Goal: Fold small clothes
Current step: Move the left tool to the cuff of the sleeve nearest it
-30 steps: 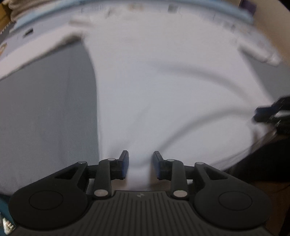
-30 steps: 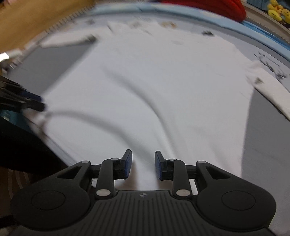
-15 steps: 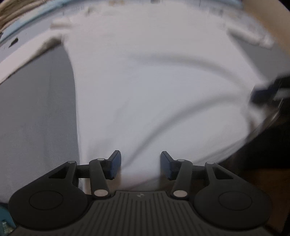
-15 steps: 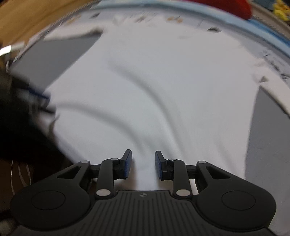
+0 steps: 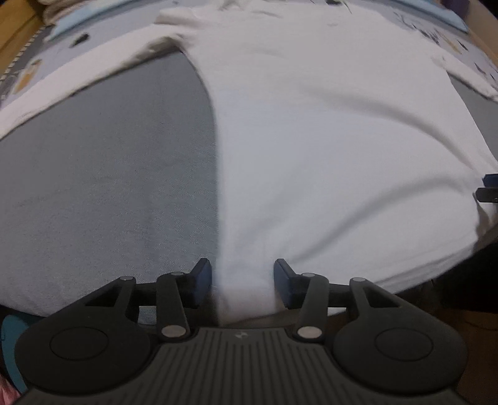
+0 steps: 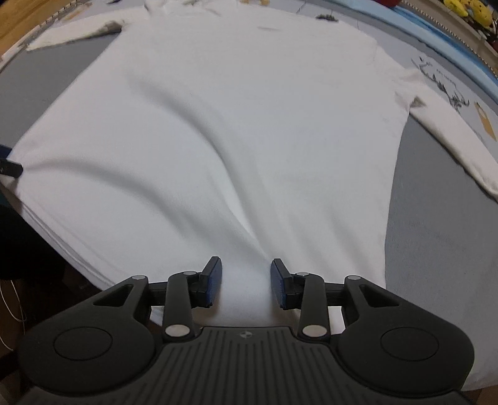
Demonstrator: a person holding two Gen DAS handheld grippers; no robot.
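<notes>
A white long-sleeved shirt [image 5: 326, 140] lies spread flat on a grey bed surface [image 5: 109, 187], hem towards me. My left gripper [image 5: 242, 280] points down at the hem's left corner. The cloth lies loose between its blue pads and the jaws are closing. At the hem's right part, my right gripper [image 6: 246, 280] straddles a low ridge of the shirt [image 6: 233, 124]. Its jaws are opening and the pads stand clear of the cloth. Each gripper's tip shows at the edge of the other view: the right one [image 5: 488, 190], the left one [image 6: 9, 165].
The sleeves stretch out sideways: one to the left [image 5: 77, 81], one to the right [image 6: 451, 137]. A light blue printed sheet [image 6: 451, 90] borders the far side, with yellow toys [image 6: 467, 12] beyond. The bed edge drops into dark space below the hem [image 5: 467, 296].
Both grippers' jaws have spread wider around the hem. The left view has shifted, so the shirt's left side edge now runs in between the left jaws. The long creases look shallower.
</notes>
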